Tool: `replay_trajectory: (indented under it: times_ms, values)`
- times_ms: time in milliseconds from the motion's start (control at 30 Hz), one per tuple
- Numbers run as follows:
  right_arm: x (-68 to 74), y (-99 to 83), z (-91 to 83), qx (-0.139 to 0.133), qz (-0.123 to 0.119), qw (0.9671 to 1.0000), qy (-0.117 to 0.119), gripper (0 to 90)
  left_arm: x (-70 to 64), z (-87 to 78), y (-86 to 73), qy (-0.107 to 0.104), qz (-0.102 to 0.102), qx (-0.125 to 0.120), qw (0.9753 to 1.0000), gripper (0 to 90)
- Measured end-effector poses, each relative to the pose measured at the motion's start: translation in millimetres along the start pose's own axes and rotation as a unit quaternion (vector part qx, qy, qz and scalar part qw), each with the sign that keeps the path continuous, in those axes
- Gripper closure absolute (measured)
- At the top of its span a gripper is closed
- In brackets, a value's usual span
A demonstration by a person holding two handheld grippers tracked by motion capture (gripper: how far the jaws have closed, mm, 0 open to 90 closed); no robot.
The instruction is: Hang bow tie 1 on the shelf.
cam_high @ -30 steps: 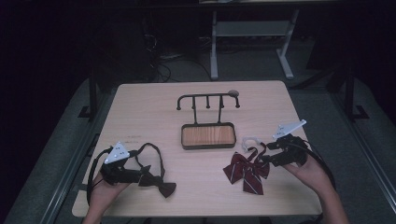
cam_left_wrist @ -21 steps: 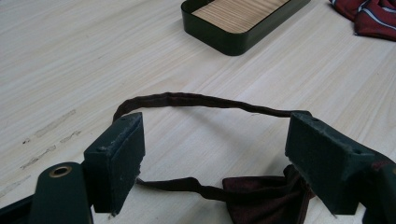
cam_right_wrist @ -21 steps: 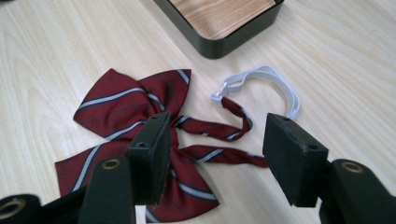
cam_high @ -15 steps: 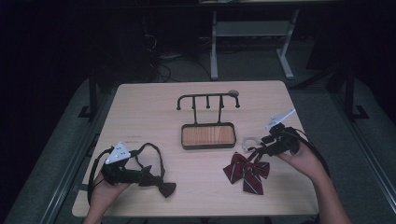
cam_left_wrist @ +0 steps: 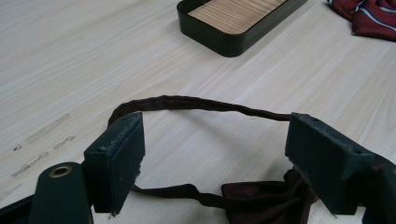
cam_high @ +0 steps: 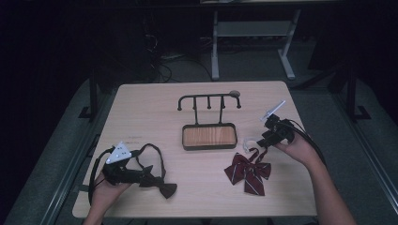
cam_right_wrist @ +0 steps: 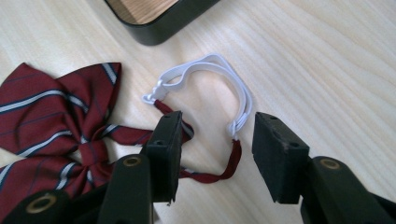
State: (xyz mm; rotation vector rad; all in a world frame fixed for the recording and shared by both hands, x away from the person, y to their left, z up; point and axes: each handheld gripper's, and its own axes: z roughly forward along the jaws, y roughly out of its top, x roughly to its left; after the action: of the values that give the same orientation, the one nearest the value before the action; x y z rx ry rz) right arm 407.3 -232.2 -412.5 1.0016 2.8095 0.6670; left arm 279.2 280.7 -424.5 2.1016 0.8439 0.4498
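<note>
Right hand-held gripper [cam_right_wrist: 212, 154] beside bare-floored tray [cam_high: 208, 147].

The bow tie [cam_high: 248, 170] on the right is dark red with thin white and navy stripes; its strap loop [cam_right_wrist: 219, 88] is white. The left bow tie [cam_high: 157, 180] is very dark, brownish maroon. The tray [cam_high: 209, 136] has a black rim and striped light-wood floor. The table [cam_high: 150, 112] is pale woodgrain.
</note>
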Motion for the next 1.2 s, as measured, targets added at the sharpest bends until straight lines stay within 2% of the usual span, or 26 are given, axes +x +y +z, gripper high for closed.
replay_trajectory:
  times_ms: [300, 433, 667, 1000, 1133, 1200]
  values:
    - [-9.4, 1.3, 15.8, 0.033, 0.008, 0.9994, -0.013, 61.1, 0.5, 0.7, -1.2, 0.001, -0.006, -0.002, 1.0, 20.8]
    - [-12.5, 0.9, 22.6, 0.046, 0.012, 0.9988, -0.008, 63.8, 0.6, 0.6, -1.2, -0.002, -0.009, -0.003, 1.0, 20.7]
    - [-11.3, 2.0, 28.5, 0.064, 0.005, 0.9978, -0.014, 71.4, 0.5, 0.8, -1.0, -0.004, -0.007, -0.004, 1.0, 20.7]
    - [-8.9, 1.8, 33.5, 0.076, -0.007, 0.9968, -0.021, 82.6, -0.1, 1.4, -0.9, -0.004, -0.005, -0.001, 1.0, 20.7]
    - [-9.3, 0.6, 31.6, 0.073, -0.008, 0.9971, -0.02, 83.2, 0.5, 1.0, -1.3, -0.004, -0.006, -0.002, 1.0, 20.7]
    - [-6.6, 0.3, 25.7, 0.062, -0.009, 0.998, -0.011, 83.8, 0.0, 0.5, -1.3, -0.003, -0.006, -0.001, 1.0, 20.7]
